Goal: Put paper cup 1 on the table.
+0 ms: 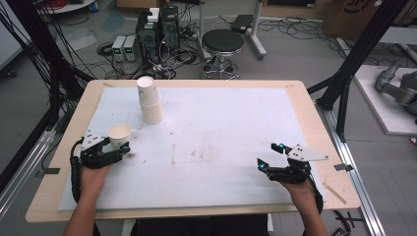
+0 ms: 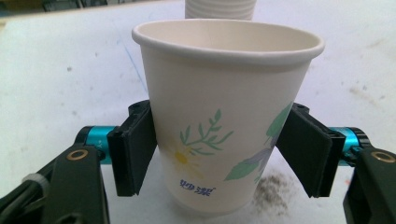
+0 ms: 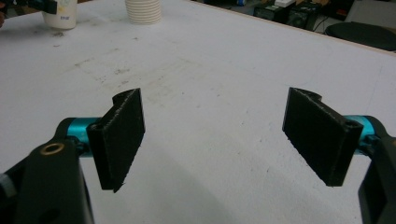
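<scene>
A cup [image 2: 227, 112] stands upright at the left of the white surface [image 1: 221, 128], between the left gripper's [image 2: 224, 154] fingers [image 2: 135, 149], which close on its sides. A cup stack [image 1: 150, 100] stands behind. The right gripper [image 3: 219, 140] hovers wide, holding nothing.

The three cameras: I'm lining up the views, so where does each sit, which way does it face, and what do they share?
High view: above the person's side, looking forward and down at the table; both forearms, left gripper and right gripper show.
Left gripper view: on the left gripper, facing the flower-printed paper cup between its jaws.
Right gripper view: on the open right gripper, facing across the white mat.
Shared: all three show the cup and the cup stack.
</scene>
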### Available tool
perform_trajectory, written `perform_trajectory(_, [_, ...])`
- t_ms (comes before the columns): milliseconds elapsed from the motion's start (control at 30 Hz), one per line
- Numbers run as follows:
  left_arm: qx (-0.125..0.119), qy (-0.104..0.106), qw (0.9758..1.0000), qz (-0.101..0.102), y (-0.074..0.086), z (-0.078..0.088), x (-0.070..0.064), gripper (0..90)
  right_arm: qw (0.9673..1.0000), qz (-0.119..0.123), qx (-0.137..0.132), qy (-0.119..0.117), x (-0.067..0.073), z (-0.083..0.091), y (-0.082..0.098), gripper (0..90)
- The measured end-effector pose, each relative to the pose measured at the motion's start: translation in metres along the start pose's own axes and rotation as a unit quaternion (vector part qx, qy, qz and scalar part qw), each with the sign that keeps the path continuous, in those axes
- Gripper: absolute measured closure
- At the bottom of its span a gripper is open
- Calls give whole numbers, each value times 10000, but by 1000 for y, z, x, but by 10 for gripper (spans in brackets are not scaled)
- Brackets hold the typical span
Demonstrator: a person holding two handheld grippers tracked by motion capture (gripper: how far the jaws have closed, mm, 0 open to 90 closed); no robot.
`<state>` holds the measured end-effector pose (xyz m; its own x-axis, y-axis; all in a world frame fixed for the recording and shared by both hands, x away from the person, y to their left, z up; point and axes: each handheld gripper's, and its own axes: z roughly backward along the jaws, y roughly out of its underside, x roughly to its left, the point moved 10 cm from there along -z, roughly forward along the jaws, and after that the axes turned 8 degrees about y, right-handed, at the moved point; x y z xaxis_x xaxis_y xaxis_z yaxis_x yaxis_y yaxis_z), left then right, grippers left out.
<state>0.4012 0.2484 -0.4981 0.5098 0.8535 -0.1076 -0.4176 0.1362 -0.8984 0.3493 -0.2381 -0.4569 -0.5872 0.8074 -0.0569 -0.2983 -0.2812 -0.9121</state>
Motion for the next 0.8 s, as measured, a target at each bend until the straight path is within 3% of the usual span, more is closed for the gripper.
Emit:
perform_trajectory(200, [171, -101, 9998, 48, 6, 4, -1, 307, 10000, 46, -14, -7, 0, 0, 0, 216])
perform_trajectory(300, [236, -127, 9995, 174, 9, 6, -1, 297, 10000, 18, 12, -33, 1, 0, 1, 216])
perform_trajectory(400, [283, -169, 9988, 375, 10, 11, -1, 224, 10000, 11, 20, -38, 1, 1, 1, 216])
perform_trajectory(467, [238, -154, 9988, 392, 10, 16, -2, 198, 10000, 25, 16, -38, 1, 1, 2, 216])
perform_trajectory(700, [-298, -151, 9987, 398, -5, 42, -6, 175, 10000, 42, 45, -69, 3, -1, 2, 216])
perform_trajectory(767, [-539, -223, 9973, 448, -13, 48, -6, 175, 10000, 49, 38, -59, 2, -1, 2, 216])
perform_trajectory(800, [-742, -156, 9963, 411, -21, 52, -9, 175, 10000, 14, 51, -58, 2, -1, 2, 216])
